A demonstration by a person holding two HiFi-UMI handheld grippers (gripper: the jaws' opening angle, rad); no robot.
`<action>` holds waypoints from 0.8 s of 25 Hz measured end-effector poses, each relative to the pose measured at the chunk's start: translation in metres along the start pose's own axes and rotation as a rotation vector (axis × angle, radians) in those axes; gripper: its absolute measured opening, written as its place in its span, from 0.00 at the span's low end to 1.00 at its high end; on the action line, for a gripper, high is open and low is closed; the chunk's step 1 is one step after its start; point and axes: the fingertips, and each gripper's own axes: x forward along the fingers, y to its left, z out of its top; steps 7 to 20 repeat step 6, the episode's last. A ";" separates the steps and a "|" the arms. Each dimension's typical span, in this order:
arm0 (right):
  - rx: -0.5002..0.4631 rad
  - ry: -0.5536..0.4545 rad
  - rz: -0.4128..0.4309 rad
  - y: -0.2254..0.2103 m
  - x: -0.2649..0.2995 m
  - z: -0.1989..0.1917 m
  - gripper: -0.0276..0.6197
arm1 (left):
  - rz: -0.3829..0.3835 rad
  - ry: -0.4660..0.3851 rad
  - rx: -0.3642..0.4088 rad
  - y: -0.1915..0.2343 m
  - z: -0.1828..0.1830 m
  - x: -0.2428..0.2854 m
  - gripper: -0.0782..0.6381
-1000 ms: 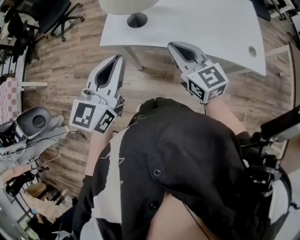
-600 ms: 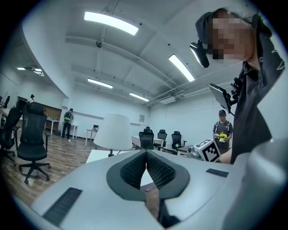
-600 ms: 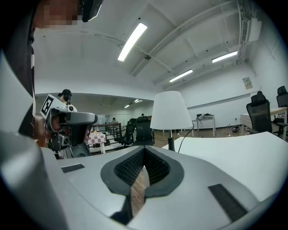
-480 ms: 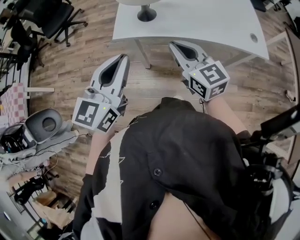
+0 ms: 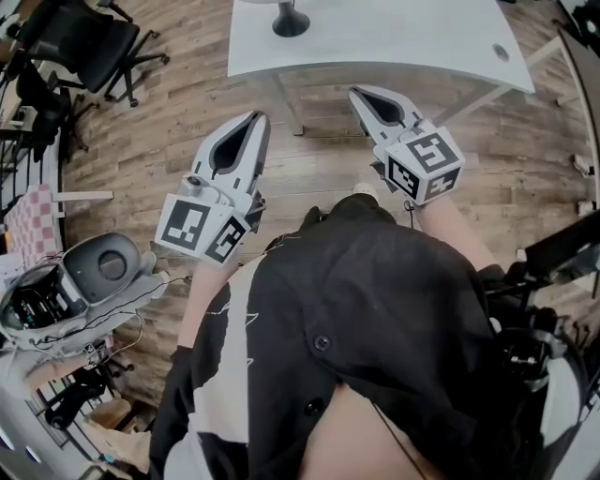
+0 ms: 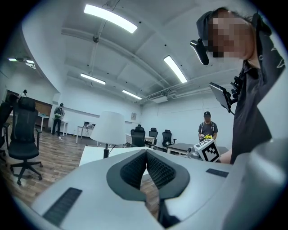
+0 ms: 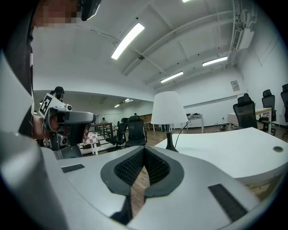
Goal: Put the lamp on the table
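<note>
The lamp stands upright on the white table [image 5: 394, 37]; in the head view only its dark base [image 5: 289, 21] shows at the top edge. Its white shade [image 6: 108, 128] and stem appear in the left gripper view, and the whole lamp [image 7: 168, 111] with its cord in the right gripper view. Both grippers hang over the wooden floor short of the table's near edge. My left gripper [image 5: 261, 118] is shut and empty, and my right gripper [image 5: 360, 92] is also shut and empty. Neither touches the lamp.
Black office chairs [image 5: 89, 42] stand at the upper left. A grey device with cables [image 5: 89, 272] lies on the floor at the left. A table leg [image 5: 289, 105] stands between the grippers. Two people [image 6: 207, 129] stand far off among desks and chairs.
The table and lamp base have slid toward the top of the head view, and the shade has left it. Both grippers stay shut and empty, drifting slightly right.
</note>
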 end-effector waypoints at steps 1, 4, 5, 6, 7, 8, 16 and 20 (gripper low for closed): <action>0.000 0.000 -0.005 -0.002 0.000 0.003 0.07 | -0.005 0.001 0.000 0.000 0.002 0.002 0.13; -0.008 0.003 -0.016 -0.006 -0.006 0.014 0.07 | -0.013 -0.001 0.004 -0.005 0.012 0.003 0.13; -0.010 0.003 -0.021 -0.006 -0.010 0.017 0.07 | -0.014 -0.003 0.005 -0.008 0.015 0.002 0.13; -0.012 0.003 -0.026 -0.005 -0.014 0.021 0.07 | -0.017 -0.006 0.006 -0.012 0.019 0.000 0.13; -0.012 0.003 -0.026 -0.005 -0.014 0.021 0.07 | -0.017 -0.006 0.006 -0.012 0.019 0.000 0.13; -0.012 0.003 -0.026 -0.005 -0.014 0.021 0.07 | -0.017 -0.006 0.006 -0.012 0.019 0.000 0.13; -0.012 0.003 -0.026 -0.005 -0.014 0.021 0.07 | -0.017 -0.006 0.006 -0.012 0.019 0.000 0.13; -0.012 0.003 -0.026 -0.005 -0.014 0.021 0.07 | -0.017 -0.006 0.006 -0.012 0.019 0.000 0.13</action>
